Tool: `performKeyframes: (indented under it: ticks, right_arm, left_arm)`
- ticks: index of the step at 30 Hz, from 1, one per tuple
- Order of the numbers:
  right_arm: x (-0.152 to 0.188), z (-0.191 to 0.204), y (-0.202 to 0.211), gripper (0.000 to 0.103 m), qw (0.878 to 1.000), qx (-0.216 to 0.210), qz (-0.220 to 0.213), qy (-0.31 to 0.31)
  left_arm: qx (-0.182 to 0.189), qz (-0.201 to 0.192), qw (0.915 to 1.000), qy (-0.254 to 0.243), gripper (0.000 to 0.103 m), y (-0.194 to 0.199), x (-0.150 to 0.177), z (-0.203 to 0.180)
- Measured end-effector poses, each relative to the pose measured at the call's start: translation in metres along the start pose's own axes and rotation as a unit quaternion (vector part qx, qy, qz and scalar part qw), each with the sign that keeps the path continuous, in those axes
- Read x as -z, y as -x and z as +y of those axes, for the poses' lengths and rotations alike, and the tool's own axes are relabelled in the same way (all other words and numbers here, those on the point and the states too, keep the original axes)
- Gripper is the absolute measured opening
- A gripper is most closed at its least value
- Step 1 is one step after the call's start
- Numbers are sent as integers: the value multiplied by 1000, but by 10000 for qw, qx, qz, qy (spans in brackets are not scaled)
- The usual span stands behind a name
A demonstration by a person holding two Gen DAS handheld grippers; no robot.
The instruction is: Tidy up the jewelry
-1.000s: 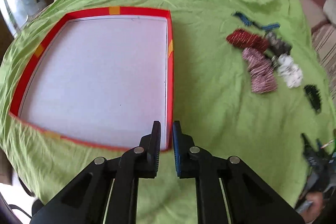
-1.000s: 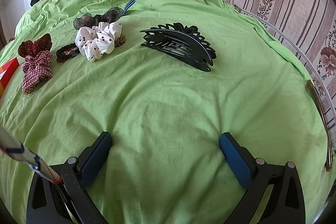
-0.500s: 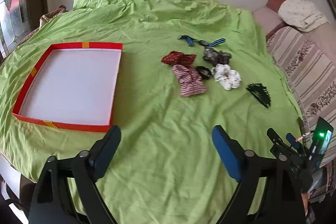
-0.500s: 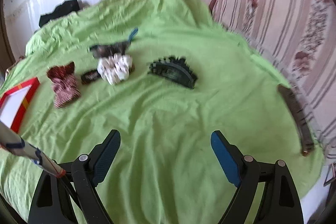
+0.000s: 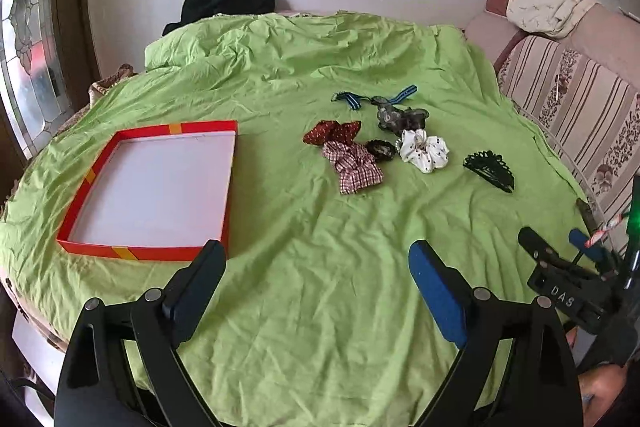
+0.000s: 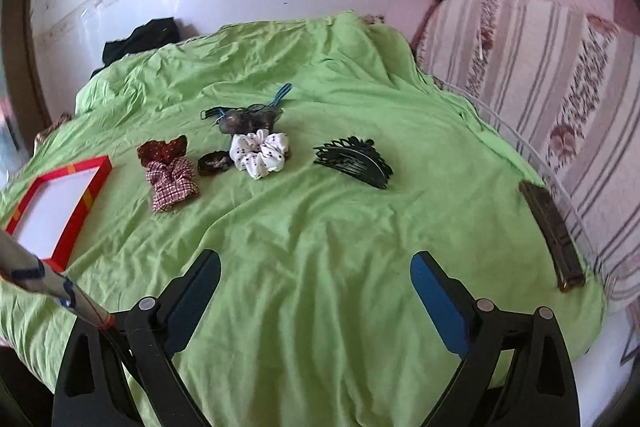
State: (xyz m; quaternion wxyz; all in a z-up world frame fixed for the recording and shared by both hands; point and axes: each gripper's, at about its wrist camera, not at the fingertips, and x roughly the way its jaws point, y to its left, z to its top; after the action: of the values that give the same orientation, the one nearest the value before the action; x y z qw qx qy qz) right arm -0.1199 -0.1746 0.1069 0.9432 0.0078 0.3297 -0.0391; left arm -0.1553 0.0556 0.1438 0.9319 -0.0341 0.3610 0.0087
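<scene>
A red-rimmed tray (image 5: 96,171) with a white floor lies on the green cloth at the left; its corner shows in the right wrist view (image 6: 98,183). Hair accessories lie in a cluster mid-table: a plaid scrunchie (image 5: 352,167) (image 6: 170,185), a dark red one (image 5: 332,132), a white dotted one (image 5: 424,150) (image 6: 260,153), a small dark one (image 5: 381,149), a grey sheer one (image 5: 398,117), blue striped bands (image 5: 352,100) and a black comb clip (image 5: 490,169) (image 6: 354,161). My left gripper (image 5: 316,287) and right gripper (image 6: 316,291) are open, empty, well short of the cluster.
The right gripper's body (image 5: 568,291) shows at the lower right of the left wrist view. A dark flat bar (image 6: 552,227) lies at the table's right edge. A striped sofa (image 6: 540,67) stands to the right, a wall behind, black cloth (image 5: 228,5) at the far edge.
The left gripper opened and pulled back and up from the tray's edge. The right gripper also drew back from the black clip. Both views now show the whole table.
</scene>
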Motion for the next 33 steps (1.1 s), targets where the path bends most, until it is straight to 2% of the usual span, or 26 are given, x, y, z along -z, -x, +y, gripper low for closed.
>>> performKeyframes:
  ticks: [2,5,16,23,33]
  right_arm:
    - [-5,3,1,98,10000,-36,-23,55]
    - [-8,7,3,98,10000,-90,-38,2]
    - [10,2,2,98,9997,161,-206,35]
    - [15,1,-12,98,9995,-101,265,-115]
    - [20,3,-18,98,9988,-171,449,-138]
  left_arm:
    - [-19,153,9999,-13,92,-7,2,0]
    - [184,341,9992,95,92,-11,3,1]
    - [216,381,9990,8,92,-12,7,-8]
    - [213,492,9986,32,92,-15,7,-8]
    - [142,578,9982,45,92,-20,8,-6]
